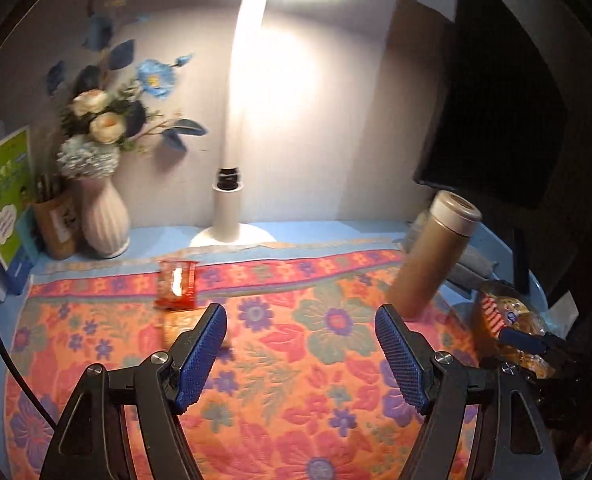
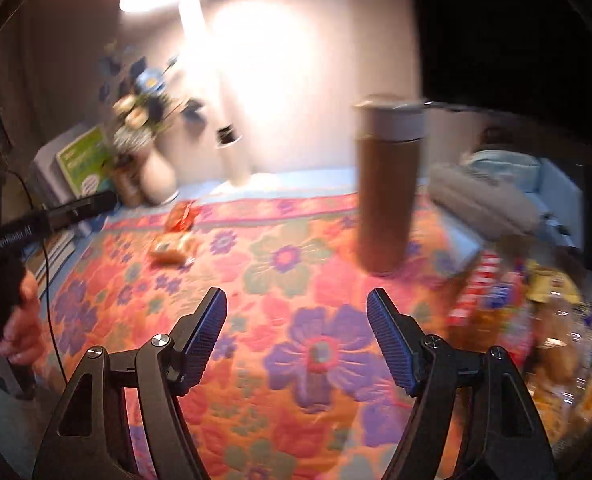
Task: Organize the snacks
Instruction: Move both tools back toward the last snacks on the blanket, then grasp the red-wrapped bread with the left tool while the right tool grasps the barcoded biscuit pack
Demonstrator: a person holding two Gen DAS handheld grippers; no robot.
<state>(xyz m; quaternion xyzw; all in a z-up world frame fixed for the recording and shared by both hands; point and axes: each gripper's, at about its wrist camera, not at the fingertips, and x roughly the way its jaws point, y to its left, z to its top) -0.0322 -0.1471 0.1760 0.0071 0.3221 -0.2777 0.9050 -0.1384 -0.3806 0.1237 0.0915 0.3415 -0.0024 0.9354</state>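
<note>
My left gripper (image 1: pixel 299 312) hovers open over the flowered cloth (image 1: pixel 296 360) with nothing between its fingers. Just beyond its left finger lie a red snack packet (image 1: pixel 177 284) and a pale orange packet (image 1: pixel 176 326), the latter partly hidden. My right gripper (image 2: pixel 296 304) is also open and empty above the cloth (image 2: pixel 315 352). A blurred pile of wrapped breads and snack packets (image 2: pixel 515 320) lies to its right. In the left wrist view that pile (image 1: pixel 507 316) sits at the right edge. The two small packets (image 2: pixel 176 236) lie far left.
A brown thermos (image 1: pixel 431 256) stands on the cloth at right. Along the back wall are a white lamp (image 1: pixel 232 216), a vase of flowers (image 1: pixel 104 216), a pen holder (image 1: pixel 56 224) and a green book (image 1: pixel 4 196). A dark screen (image 1: pixel 495 100) rises at right. A hand (image 2: pixel 20 328) holds the left gripper.
</note>
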